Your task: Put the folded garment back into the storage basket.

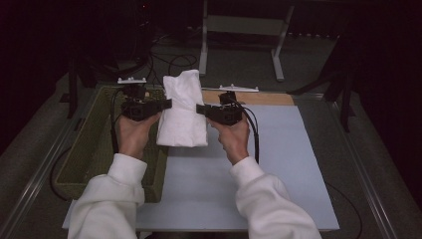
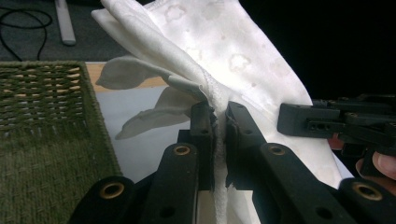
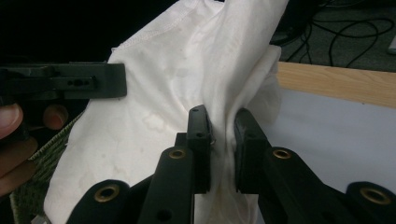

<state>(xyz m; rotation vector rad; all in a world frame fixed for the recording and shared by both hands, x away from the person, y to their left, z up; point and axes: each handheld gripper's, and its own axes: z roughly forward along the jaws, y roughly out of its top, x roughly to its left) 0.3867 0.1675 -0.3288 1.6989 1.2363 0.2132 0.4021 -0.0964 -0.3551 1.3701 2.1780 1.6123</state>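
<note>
A pale grey table (image 1: 278,164) sits in a dark room, a green woven basket (image 1: 84,159) at its left. Above it, the left gripper (image 1: 166,104) and right gripper (image 1: 199,108) each clamp an edge of the white cloth (image 1: 181,112), holding it up between them.

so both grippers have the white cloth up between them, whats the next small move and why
Probably carry the white cloth left and lower it over the green woven basket. The left gripper and the right gripper each pinch a side edge, so the cloth hangs folded and off the grey mat, already partly above the basket's near rim. That is a guess from the layout.
</note>
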